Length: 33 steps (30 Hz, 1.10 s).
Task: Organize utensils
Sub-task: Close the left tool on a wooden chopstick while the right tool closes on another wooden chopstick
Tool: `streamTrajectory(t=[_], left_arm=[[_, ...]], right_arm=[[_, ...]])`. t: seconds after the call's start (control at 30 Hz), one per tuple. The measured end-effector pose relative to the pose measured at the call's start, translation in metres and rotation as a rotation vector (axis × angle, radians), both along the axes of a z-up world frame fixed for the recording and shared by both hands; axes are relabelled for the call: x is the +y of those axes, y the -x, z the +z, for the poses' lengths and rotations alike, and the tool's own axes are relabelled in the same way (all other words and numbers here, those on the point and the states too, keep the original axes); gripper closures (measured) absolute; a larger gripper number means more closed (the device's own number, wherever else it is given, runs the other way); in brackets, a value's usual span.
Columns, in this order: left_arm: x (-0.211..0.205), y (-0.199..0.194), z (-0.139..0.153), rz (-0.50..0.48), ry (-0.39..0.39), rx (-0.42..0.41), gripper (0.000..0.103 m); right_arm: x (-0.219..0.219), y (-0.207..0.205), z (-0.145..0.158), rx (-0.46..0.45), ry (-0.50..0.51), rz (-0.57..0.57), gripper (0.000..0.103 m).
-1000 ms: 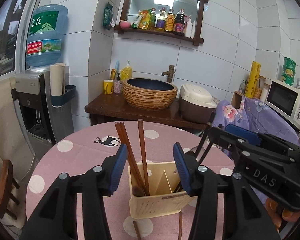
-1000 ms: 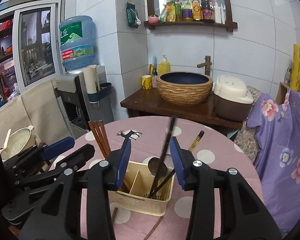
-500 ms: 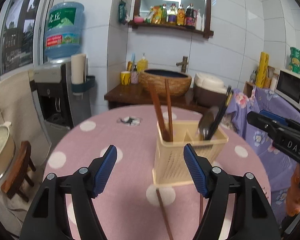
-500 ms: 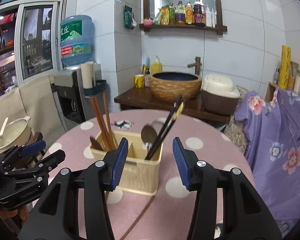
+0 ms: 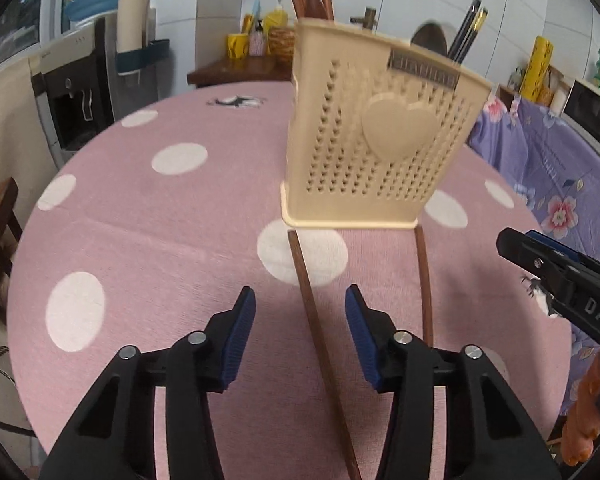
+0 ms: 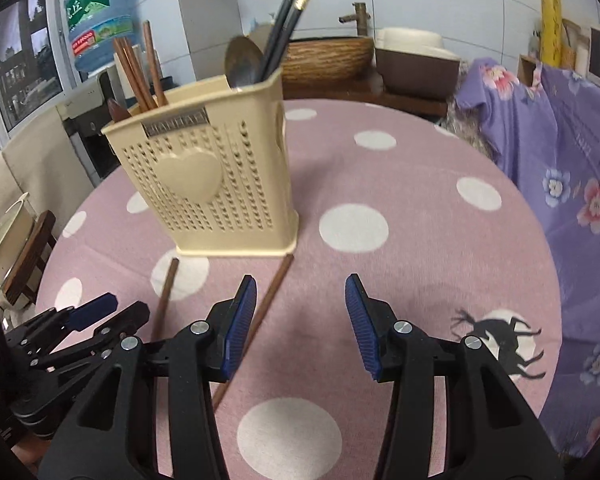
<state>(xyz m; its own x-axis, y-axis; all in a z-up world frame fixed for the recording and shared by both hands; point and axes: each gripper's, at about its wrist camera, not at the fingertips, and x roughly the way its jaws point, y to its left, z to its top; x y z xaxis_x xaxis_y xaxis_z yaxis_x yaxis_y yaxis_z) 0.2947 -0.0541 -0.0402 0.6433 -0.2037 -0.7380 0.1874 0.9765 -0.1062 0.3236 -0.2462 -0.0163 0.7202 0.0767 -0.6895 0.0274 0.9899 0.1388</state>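
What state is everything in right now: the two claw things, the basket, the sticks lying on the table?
left gripper: open, holding nothing, low over the table.
right gripper: open, holding nothing.
utensil holder: upright on the table, partly filled.
brown chopsticks: standing in the holder.
black chopsticks: standing in the holder, leaning.
spoon: standing in the holder, bowl up.
loose chopsticks: two, lying flat on the tablecloth, apart.

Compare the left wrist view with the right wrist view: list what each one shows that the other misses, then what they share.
Only the left wrist view shows the yellow cup on the counter and the microwave.

Only the right wrist view shows the rice cooker and the deer print near the right gripper.

Both show the beige utensil holder, two loose brown chopsticks lying on the pink dotted tablecloth, and the open left gripper.
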Motion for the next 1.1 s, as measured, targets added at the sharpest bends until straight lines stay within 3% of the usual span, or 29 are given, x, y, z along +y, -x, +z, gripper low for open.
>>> streamTrajectory(t=[0.17,0.27,0.43,0.77,1.1], left_arm=[[-0.010,-0.013,-0.015,-0.010,-0.030,0.045,0.069],[-0.013,-0.017,-0.018,-0.002,-0.072,0.029,0.074],[-0.006,-0.027,-0.017,0.000,-0.088,0.046,0.092],[0.007,-0.031,-0.017,0.009,-0.091,0.053,0.092],[0.006,-0.034,-0.018,0.021,-0.091,0.051,0.092]], right_arm=[[-0.004,0.000,-0.014,0.032,-0.004,0.000,0.056],[-0.003,0.000,-0.017,0.039,-0.005,0.004,0.056],[0.006,-0.011,-0.022,0.084,-0.033,0.035,0.056],[0.036,-0.047,-0.048,0.214,-0.040,0.043,0.062],[0.052,-0.061,-0.055,0.200,0.068,0.024,0.083]])
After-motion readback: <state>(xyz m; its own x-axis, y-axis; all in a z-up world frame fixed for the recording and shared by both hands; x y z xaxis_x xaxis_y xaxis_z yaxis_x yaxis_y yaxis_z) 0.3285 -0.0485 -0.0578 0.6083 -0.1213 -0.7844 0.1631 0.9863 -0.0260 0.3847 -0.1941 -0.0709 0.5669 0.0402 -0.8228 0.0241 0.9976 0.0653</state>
